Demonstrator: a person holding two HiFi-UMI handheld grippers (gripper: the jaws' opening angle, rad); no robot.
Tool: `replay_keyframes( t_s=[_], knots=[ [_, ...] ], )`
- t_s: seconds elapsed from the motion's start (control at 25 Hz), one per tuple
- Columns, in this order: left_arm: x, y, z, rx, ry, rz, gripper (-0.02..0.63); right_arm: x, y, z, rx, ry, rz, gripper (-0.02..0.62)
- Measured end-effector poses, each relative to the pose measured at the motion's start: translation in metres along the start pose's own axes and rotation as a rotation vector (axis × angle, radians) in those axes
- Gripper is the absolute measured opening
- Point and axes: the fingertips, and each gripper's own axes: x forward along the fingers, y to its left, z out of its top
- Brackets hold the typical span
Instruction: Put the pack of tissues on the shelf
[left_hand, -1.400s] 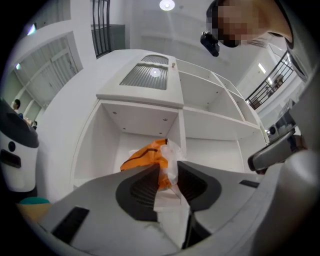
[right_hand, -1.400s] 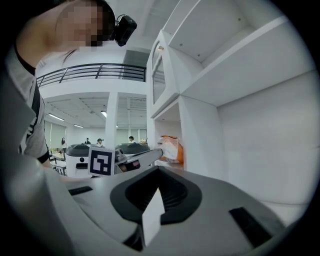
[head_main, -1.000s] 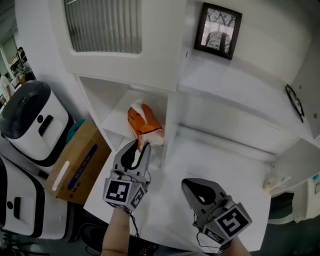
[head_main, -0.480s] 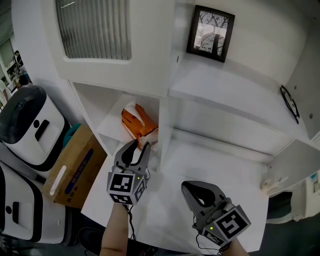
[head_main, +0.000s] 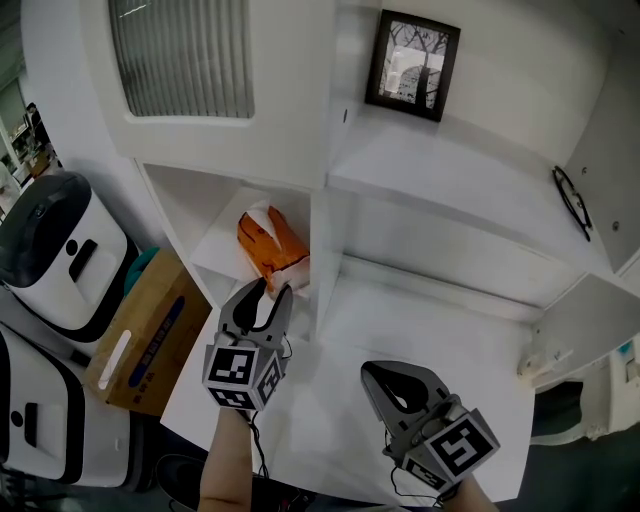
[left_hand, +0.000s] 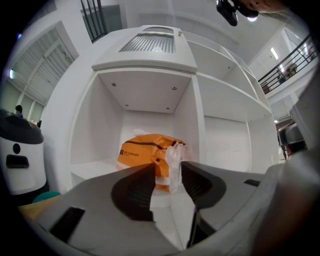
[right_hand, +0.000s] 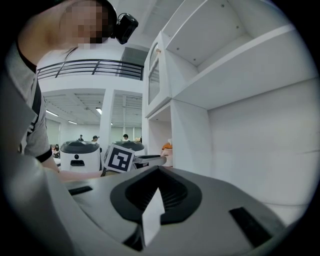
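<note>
Left claw (head_main: 272, 290) opening around loose end of the pack of tissues (head_main: 268, 240); right claw (head_main: 380, 375) together.

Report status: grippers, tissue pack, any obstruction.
Left gripper jaws opening, white end of the pack of tissues between the tips. Right gripper shut, empty. Pack lies on the shelf, left compartment. Nothing in the way.

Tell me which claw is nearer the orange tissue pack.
Left. The left claw sits at the near end of the tissue pack on the shelf, jaws opening with its white flap between them; the right claw hangs back over the counter.
</note>
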Motion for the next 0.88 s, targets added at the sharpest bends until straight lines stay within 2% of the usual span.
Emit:
replay_keyframes(
  t_s=[0.12, 0.36, 0.52, 0.72, 0.88],
  knots=[
    [-0.004, 0.001, 0.001, 0.000, 0.005, 0.004, 0.210, -0.003, 0.004, -0.002, 0.005, 0.033, 0.004, 0.011],
    [-0.019, -0.002, 0.012, 0.010, -0.041, 0.019, 0.204, -0.007, 0.012, 0.002, 0.002, 0.008, 0.016, 0.011],
    [-0.032, -0.005, 0.019, 0.021, -0.067, 0.030, 0.067, -0.012, 0.016, 0.004, 0.000, -0.003, 0.021, 0.011],
    [-0.048, -0.016, 0.026, 0.045, -0.065, 0.011, 0.021, -0.016, 0.024, 0.008, 0.001, -0.035, 0.037, 0.011],
    [-0.066, -0.029, 0.033, 0.050, -0.071, -0.002, 0.020, -0.019, 0.032, 0.011, 0.005, -0.056, 0.061, 0.011]
  ],
)
